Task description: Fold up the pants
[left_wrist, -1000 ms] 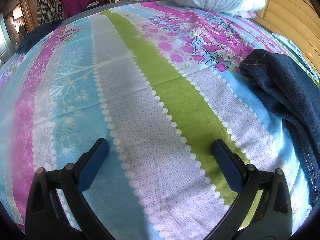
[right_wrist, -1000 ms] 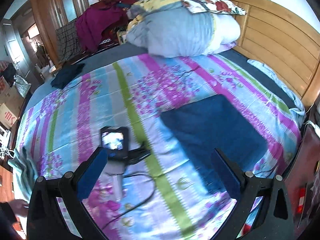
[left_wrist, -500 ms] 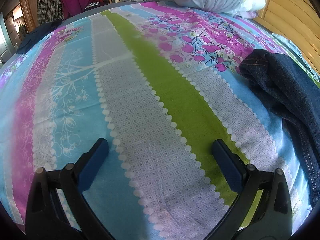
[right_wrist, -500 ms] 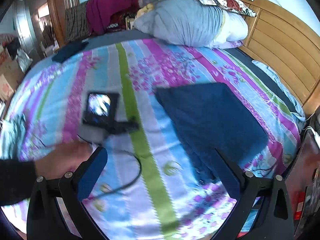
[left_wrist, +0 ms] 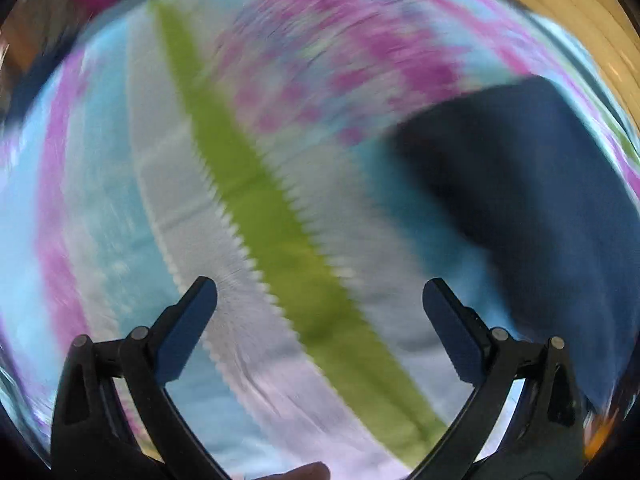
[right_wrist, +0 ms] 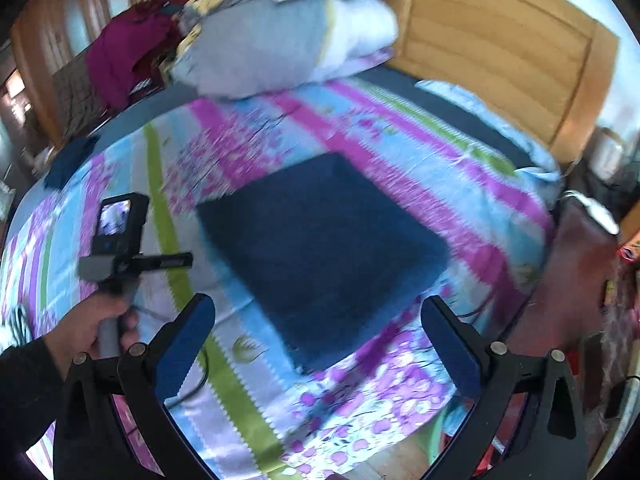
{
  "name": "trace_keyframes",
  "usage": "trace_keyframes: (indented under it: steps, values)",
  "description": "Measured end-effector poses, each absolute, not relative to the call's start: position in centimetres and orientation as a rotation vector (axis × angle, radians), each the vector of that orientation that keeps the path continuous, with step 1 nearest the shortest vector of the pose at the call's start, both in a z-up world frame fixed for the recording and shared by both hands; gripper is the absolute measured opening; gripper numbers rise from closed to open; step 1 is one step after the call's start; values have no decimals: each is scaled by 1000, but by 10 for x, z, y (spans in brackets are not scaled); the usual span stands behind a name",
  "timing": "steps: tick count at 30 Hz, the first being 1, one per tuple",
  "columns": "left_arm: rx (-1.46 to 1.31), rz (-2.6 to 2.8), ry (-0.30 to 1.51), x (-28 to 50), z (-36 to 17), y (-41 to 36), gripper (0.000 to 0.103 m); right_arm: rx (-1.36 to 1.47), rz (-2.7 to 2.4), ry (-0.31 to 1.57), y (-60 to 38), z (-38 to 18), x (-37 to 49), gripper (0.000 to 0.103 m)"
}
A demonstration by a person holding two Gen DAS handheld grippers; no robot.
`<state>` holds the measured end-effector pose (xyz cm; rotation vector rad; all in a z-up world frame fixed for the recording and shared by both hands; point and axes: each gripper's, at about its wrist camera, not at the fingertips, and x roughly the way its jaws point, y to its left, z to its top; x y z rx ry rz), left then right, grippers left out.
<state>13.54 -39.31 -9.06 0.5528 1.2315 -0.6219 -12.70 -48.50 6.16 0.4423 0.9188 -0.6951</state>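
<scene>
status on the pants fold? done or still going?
Looks done: the pants lie as a flat, squared-off dark blue rectangle on the striped bedspread. In hand: nothing; the right gripper and left gripper are open and empty. No fold visibly left.

the left wrist view is smeared by motion blur; the pants [left_wrist: 532, 184] run off its right edge. the bedsheet [left_wrist: 256, 200] pattern is unreadable.

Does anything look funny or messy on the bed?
Not really. The pants lie folded in a neat dark blue square on the striped bedsheet. The only mess is off it: bedding heaped at the headboard and a maroon garment tossed nearby. Both grippers are open and empty.
</scene>
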Motion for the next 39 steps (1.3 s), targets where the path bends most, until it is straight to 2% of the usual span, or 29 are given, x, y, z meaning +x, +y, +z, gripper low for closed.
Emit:
trace_keyframes:
  steps: [2, 6, 8, 11, 17, 21, 23, 39]
  values:
    - [609, -688, 1167, 111, -42, -408, 102, 471, -721, 901, -492, 81, -133, 103]
    - [629, -812, 1020, 62, 96, -425, 103, 472, -828, 857, -499, 138, -145, 103]
    - [652, -826, 934, 39, 148, -425, 103, 523, -889, 831, -503, 163, -154, 103]
    - [710, -866, 936, 15, 188, -419, 103, 651, -946, 772, -507, 192, -174, 103]
    - [941, -780, 917, -21, 186, -416, 103, 649, -993, 792, -490, 219, -180, 103]
    - [891, -809, 962, -20, 187, -401, 102, 618, -1025, 821, -475, 226, -173, 103]
    - [880, -803, 978, -17, 189, -398, 98, 644, -1006, 826, -470, 226, -169, 103]
    - [923, -882, 936, -40, 190, -422, 98, 684, -984, 862, -476, 208, -168, 103]
